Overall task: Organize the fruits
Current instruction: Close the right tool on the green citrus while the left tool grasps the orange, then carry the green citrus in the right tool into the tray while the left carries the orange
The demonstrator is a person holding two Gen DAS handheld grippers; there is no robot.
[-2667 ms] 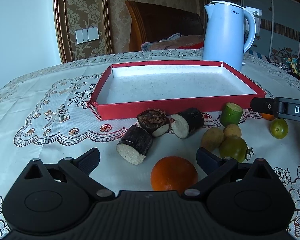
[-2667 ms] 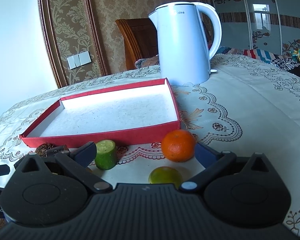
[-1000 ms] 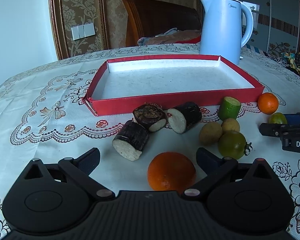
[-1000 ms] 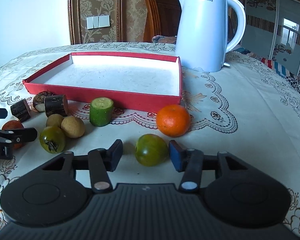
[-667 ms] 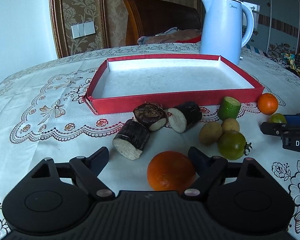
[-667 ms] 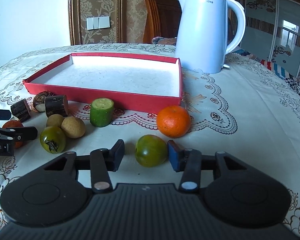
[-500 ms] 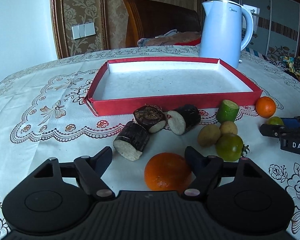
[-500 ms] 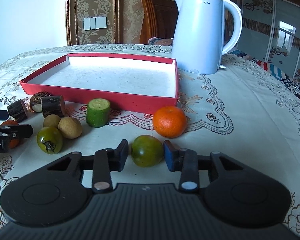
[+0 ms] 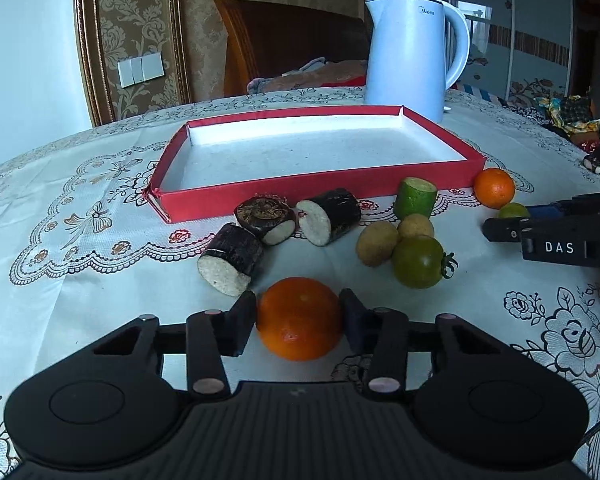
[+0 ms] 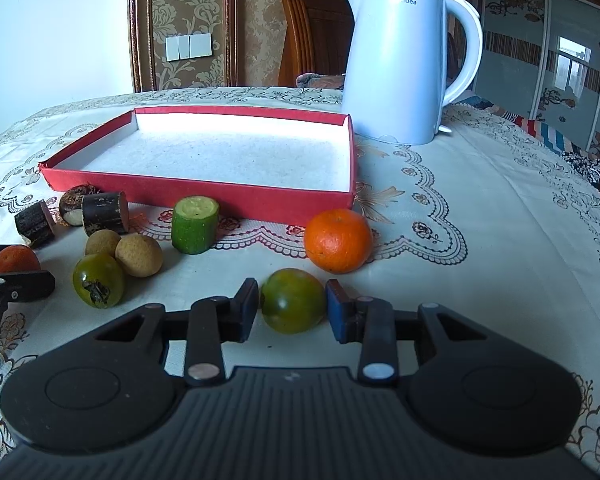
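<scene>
A: Your left hand-held gripper (image 9: 298,322) is closing, pads touching the orange (image 9: 299,319) on the surface (image 9: 100,300).
B: And your right hand-held gripper (image 10: 292,306) pinches the green tomato (image 10: 293,306), at six o'clock of the red tray (image 10: 204,194).

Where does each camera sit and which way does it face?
Left wrist: on the left gripper, facing forward and down over the table; its jaws are closing on an orange.
Right wrist: on the right gripper, also facing forward and down; it clamps a green tomato.
Shared: red tray, kettle; each shows the other gripper.
</scene>
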